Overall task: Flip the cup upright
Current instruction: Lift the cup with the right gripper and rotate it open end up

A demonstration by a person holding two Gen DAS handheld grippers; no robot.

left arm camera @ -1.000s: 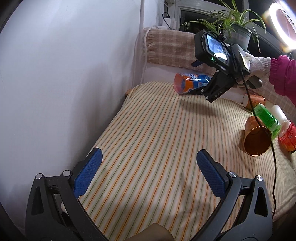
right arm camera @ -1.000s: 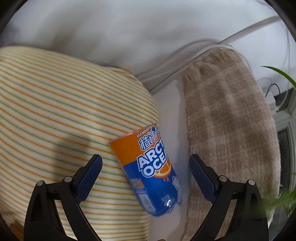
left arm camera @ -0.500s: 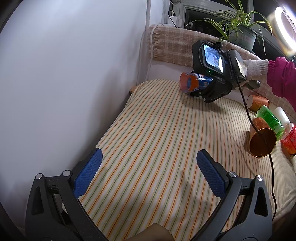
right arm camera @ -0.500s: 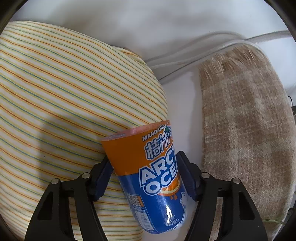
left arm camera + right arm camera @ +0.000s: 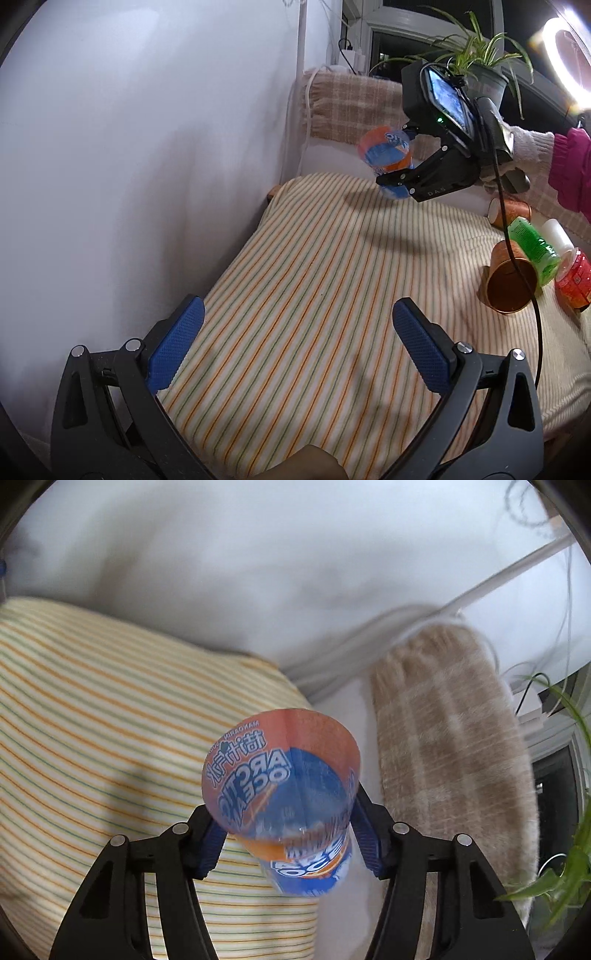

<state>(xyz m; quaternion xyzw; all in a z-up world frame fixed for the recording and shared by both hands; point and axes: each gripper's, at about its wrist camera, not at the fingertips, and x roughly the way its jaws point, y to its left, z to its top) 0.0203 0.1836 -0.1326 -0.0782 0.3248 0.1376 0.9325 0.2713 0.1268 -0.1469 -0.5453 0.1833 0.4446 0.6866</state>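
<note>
The cup is clear plastic with an orange and blue "Arctic Ocean" label (image 5: 284, 786). My right gripper (image 5: 291, 840) is shut on its lower body and holds it in the air, open mouth tilted up toward the camera. In the left wrist view the cup (image 5: 386, 153) hangs above the far edge of the striped cloth (image 5: 314, 295), held by the right gripper (image 5: 406, 177). My left gripper (image 5: 295, 347) is open and empty, low over the near part of the cloth.
Two copper cups (image 5: 508, 284) (image 5: 511, 210) lie on their sides at the right, beside a green bottle (image 5: 533, 247) and a red bottle (image 5: 574, 277). A white wall (image 5: 129, 147) is at the left. A plaid cloth (image 5: 450, 746) and potted plant (image 5: 476, 70) stand behind.
My right gripper closed on the lying cup, lifted it off the cloth and tilted its open mouth upward. The left gripper stayed open in place.
</note>
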